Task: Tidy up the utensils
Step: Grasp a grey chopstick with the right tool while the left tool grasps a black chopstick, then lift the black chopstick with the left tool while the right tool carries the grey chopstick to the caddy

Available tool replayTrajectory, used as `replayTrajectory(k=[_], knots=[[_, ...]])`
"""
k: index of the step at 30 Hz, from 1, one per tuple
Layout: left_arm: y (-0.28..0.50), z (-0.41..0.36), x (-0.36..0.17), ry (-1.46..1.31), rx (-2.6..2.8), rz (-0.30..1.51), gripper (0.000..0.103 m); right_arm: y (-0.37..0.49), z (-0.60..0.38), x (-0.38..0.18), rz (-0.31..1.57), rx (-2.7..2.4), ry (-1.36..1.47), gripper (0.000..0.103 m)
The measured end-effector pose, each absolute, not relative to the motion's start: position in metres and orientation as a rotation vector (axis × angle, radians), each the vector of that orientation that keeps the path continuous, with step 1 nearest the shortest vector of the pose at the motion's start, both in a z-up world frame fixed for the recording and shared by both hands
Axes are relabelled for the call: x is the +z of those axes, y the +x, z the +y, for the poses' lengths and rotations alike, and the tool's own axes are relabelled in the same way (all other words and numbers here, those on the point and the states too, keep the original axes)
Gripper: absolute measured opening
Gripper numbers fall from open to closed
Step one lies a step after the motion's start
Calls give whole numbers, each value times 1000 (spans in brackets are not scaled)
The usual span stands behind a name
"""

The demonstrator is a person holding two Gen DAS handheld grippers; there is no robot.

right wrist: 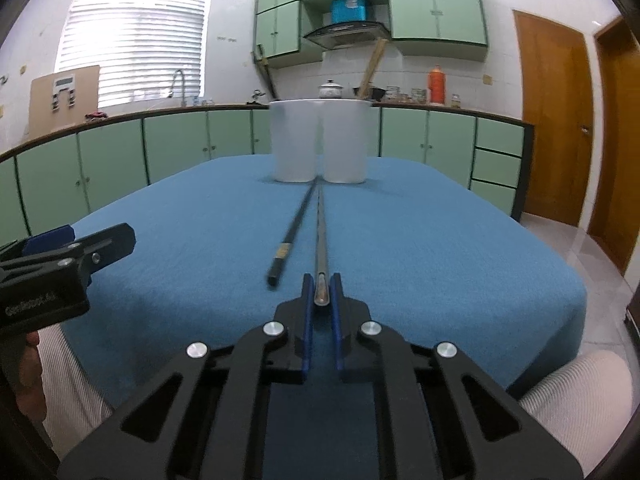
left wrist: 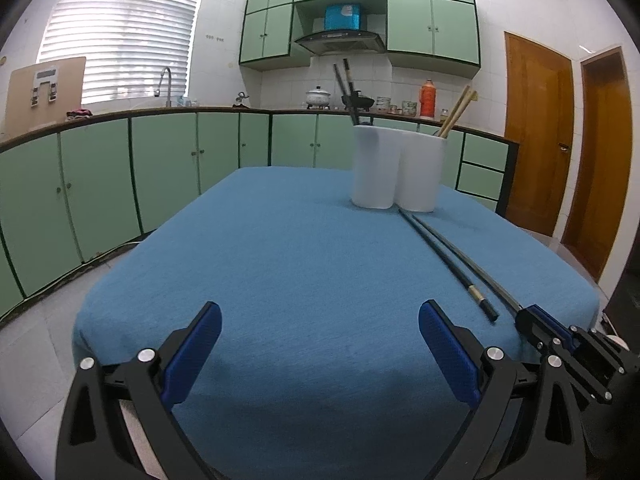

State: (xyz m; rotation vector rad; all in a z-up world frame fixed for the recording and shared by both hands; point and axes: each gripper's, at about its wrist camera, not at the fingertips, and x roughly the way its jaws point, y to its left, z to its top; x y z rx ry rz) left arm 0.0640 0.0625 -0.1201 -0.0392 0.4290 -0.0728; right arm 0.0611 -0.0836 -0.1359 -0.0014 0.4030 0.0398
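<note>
- A table (left wrist: 280, 264) draped in a blue cloth stands in a kitchen with green cabinets (left wrist: 100, 176); a window with white blinds (left wrist: 124, 32) is on the far wall, and wooden doors (left wrist: 538, 132) are on the right.
- Two white cups (left wrist: 398, 168) stand touching side by side toward the far end of the table; the left one holds a pair of dark chopsticks (left wrist: 346, 92) leaning left, the right one a pair of pale wooden chopsticks (left wrist: 458, 112) leaning right.
- Two more dark chopsticks lie on the cloth, running from the foot of the cups toward the near edge; their far tips lie close together just in front of the gap between the cups, and they spread apart nearer the person.
- The right tongs (right wrist: 321, 292) are closed on the near end of the right chopstick (right wrist: 321, 232); its end sits pinched between the blue pads (right wrist: 307, 312), and the stick points straight at the gap between the cups.
- The left chopstick (right wrist: 290, 232) lies loose on the cloth just beside the held one; it has a pale band near its blunt end; nothing touches it.
- The left tongs (left wrist: 320, 344) hover low over the near part of the table with their fingers spread wide and nothing between them; they are to the left of both loose chopsticks.
- A ribbed white sleeve (right wrist: 580, 396) shows at the lower right of the right wrist view.
</note>
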Motion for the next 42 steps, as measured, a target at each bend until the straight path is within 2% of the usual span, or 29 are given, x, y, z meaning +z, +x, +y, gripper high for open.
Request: replayTrajectory(k=[11, 14, 17, 22, 29, 31, 33, 34, 36, 42], knots=[[74, 15, -119, -40, -171, 447, 96, 59, -129, -130, 379, -62, 74, 7], [79, -3, -123, -34, -194, 459, 90, 60, -141, -129, 369, -70, 87, 7], [82, -19, -127, -27, -208, 472, 81, 60, -153, -128, 357, -79, 97, 7], [88, -37, -133, -17, -211, 492, 59, 63, -167, -129, 354, -78, 114, 7], [93, -55, -139, 5, -181, 492, 41, 63, -174, -132, 351, -67, 126, 7], [93, -58, -139, 4, -167, 490, 31, 62, -175, -132, 350, -67, 128, 7], [93, -61, -140, 1, -150, 490, 26, 61, -177, -133, 349, -67, 132, 7], [93, -63, -141, 5, -144, 490, 18, 61, -177, -133, 348, -67, 133, 7], [94, -66, -141, 20, -132, 493, 9, 60, -178, -133, 347, -68, 133, 7], [93, -63, -136, 18, -119, 500, 7, 60, -175, -131, 341, -73, 117, 7]])
